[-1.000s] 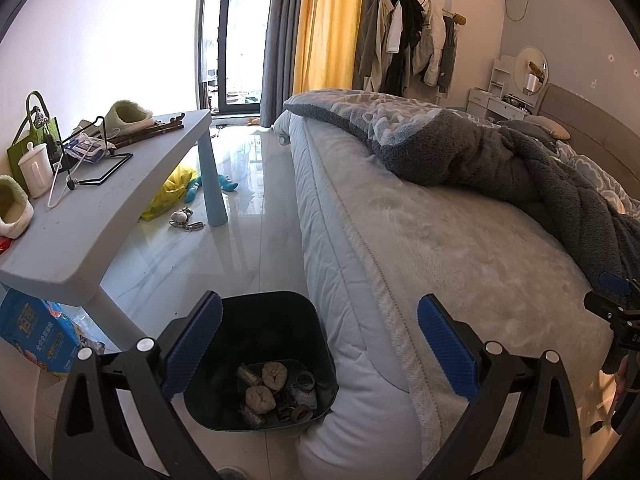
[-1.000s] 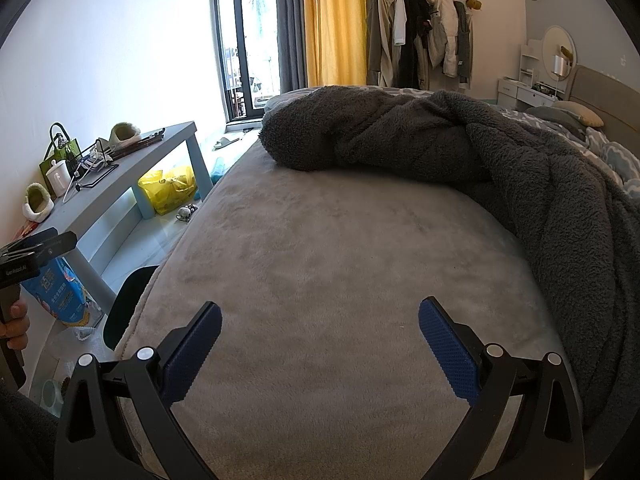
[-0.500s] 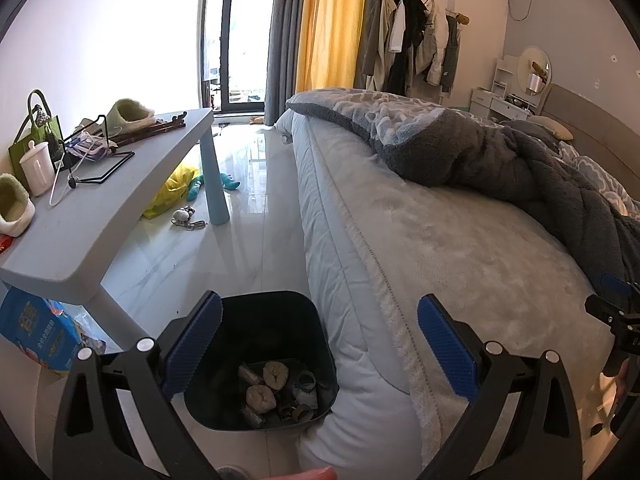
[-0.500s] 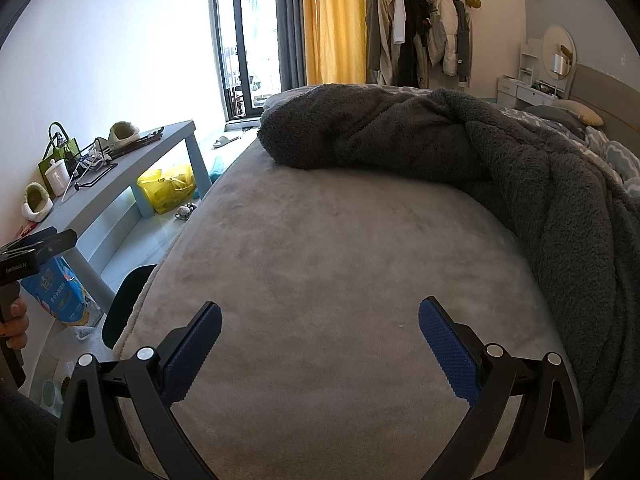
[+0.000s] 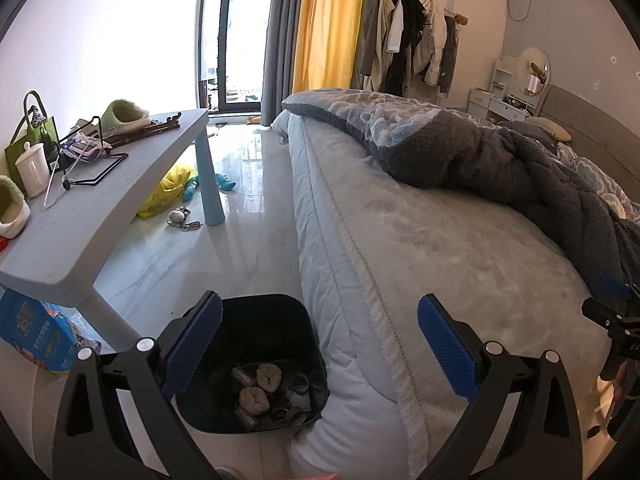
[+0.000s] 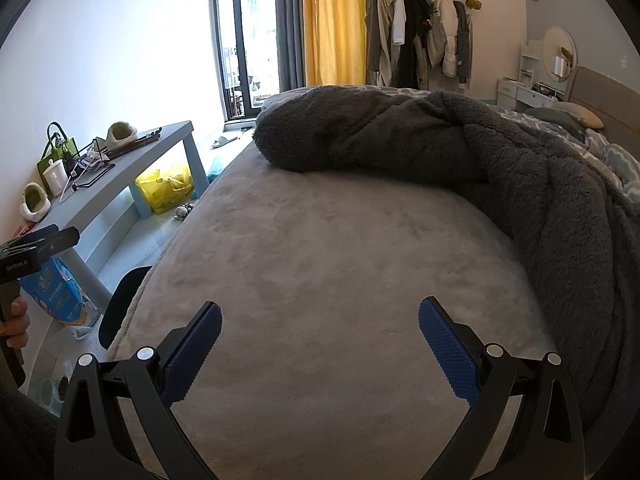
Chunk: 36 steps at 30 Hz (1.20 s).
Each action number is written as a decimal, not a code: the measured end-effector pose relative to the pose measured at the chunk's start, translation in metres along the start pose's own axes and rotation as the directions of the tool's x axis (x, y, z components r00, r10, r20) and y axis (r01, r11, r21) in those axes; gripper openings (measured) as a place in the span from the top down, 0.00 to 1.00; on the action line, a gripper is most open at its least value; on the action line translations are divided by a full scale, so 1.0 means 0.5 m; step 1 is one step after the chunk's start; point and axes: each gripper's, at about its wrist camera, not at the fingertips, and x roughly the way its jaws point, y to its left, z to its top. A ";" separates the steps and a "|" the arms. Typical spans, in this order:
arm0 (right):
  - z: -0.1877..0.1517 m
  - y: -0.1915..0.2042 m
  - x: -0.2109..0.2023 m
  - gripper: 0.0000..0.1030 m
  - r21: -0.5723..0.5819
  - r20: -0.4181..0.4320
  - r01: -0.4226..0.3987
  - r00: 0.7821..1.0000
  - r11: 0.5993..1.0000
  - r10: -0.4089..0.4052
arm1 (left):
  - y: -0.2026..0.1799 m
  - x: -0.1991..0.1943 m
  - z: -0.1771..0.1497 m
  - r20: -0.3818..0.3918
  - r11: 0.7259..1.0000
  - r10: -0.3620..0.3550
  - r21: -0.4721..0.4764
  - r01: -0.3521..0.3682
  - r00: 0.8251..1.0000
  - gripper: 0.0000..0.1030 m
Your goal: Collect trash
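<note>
Dark square plastic trash bin (image 5: 256,320) on the floor, touching the grey plush bed (image 5: 460,248), holding crumpled paper wads (image 5: 253,399), likely light and soft, best pinched mid-wad; left gripper (image 5: 320,344) and right gripper (image 6: 320,344) both empty, fingers spread wide.

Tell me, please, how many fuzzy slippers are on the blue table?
2: one slipper at the table's far end, another slipper at its near end, partly cut off.
</note>
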 end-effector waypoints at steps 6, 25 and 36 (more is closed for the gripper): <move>0.012 -0.021 0.013 0.03 -0.003 -0.001 0.000 1.000 1.000 0.000 | -0.021 0.019 0.011 -0.005 1.000 -0.001 0.000 0.001 1.000 0.03; 0.034 -0.043 0.041 0.03 -0.011 -0.008 -0.006 1.000 1.000 0.006 | -0.050 0.064 0.041 -0.012 1.000 -0.012 0.000 0.012 1.000 0.03; 0.039 -0.034 0.040 0.03 -0.014 -0.004 -0.009 1.000 1.000 0.009 | -0.040 0.056 0.042 -0.003 1.000 0.005 -0.002 -0.005 1.000 0.03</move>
